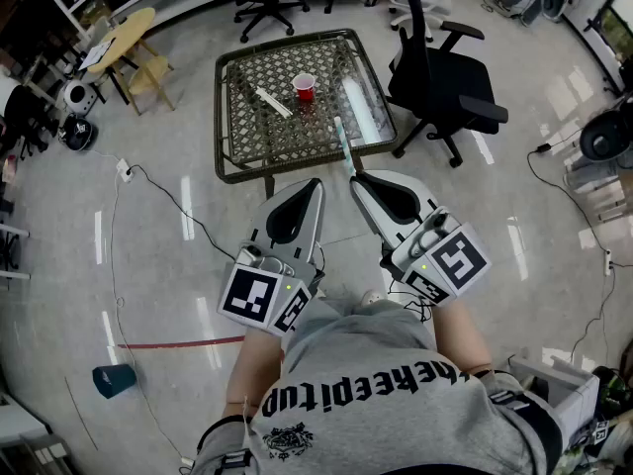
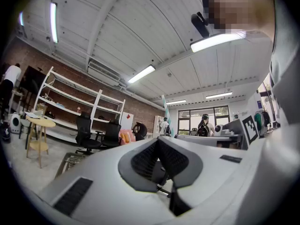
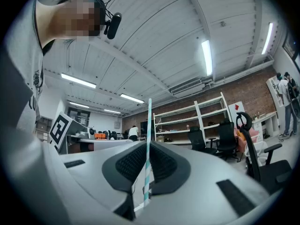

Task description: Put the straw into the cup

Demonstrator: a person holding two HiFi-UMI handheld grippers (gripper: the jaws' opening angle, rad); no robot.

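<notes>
The wicker desk (image 1: 255, 139) stands ahead, with an office chair (image 1: 440, 87) just beside its right edge, so the near edge looks like the freest approach. The left gripper (image 1: 317, 182) has its jaws together on nothing. The right gripper (image 1: 356, 178) has its jaws clamped on the striped straw (image 1: 344, 146), which points toward the desk's near right corner. The red cup (image 1: 305, 88) stands upright toward the far edge. The straw's tip should probably be tilted down and lowered inside the rim without nudging the cup.

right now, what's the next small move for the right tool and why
Probably carry the right tool forward and slightly left toward the red cup. Its jaws are shut on the straw, and in the head view the straw's tip lies short and right of the upright cup.
</notes>
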